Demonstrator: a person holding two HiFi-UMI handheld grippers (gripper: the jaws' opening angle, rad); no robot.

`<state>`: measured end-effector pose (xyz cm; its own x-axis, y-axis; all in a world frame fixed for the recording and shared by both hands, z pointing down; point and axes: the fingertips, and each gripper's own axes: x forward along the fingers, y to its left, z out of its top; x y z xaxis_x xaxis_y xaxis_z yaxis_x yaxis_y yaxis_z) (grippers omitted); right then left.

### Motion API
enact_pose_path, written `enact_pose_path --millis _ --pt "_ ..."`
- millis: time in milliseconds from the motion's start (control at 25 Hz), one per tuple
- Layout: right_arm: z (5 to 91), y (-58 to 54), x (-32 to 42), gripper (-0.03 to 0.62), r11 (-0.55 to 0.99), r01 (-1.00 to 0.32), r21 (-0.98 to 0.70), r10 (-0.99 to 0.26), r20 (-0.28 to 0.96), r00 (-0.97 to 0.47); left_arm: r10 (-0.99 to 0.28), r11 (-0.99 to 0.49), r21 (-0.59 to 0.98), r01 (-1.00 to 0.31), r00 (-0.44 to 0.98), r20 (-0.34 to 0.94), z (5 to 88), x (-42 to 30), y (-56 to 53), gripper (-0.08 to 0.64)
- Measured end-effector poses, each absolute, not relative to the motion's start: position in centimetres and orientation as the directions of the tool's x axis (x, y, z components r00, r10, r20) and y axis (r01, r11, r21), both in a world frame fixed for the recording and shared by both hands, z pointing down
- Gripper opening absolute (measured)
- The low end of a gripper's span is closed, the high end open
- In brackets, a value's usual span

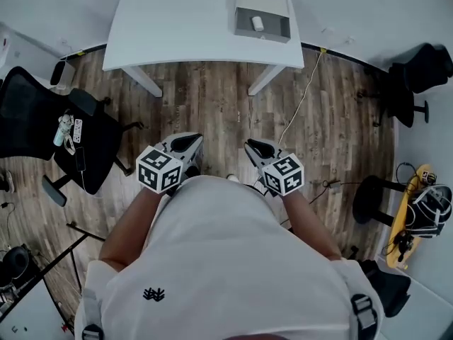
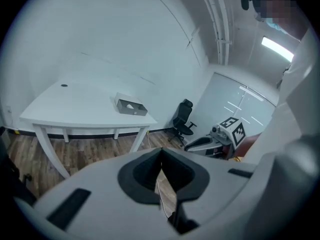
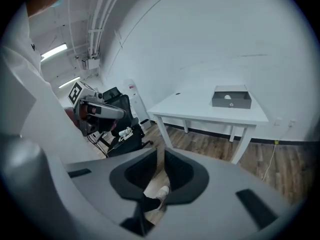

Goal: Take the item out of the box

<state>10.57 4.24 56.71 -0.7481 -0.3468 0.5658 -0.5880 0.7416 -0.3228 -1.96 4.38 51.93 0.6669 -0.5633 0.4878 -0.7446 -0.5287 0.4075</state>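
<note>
Left gripper [image 1: 185,144]: jaws closed together, empty.
Right gripper [image 1: 258,148]: jaws slightly apart, empty.
Small white item [image 1: 257,23]: inside open grey box [image 1: 244,21] on white table [image 1: 184,27], well beyond both fingertips [image 1: 190,142].

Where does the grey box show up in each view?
Head view: grey box at the top, right of centre, on the white table.
Left gripper view: left of centre, near the table's right end.
Right gripper view: right of centre, on the tabletop.
Shared landmark: the white table under it.
</note>
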Motion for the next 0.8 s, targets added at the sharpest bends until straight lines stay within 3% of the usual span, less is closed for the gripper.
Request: enact_pose_path --millis 440,800 --pt "55.7 -1.0 5.8 0.049 0.655 -0.699 -0.286 -0.464 0.578 -0.671 -0.474 -0.608 0.415 -0.677 0.729 0.493 52.7 -8.3 1.9 0.008" --pt "55.5 -9.3 6.5 0.051 0.633 -0.729 -0.26 -0.496 0.587 -0.64 -0.509 -0.593 0.415 -0.69 0.721 0.47 51.7 -8.8 -2.9 0.008"
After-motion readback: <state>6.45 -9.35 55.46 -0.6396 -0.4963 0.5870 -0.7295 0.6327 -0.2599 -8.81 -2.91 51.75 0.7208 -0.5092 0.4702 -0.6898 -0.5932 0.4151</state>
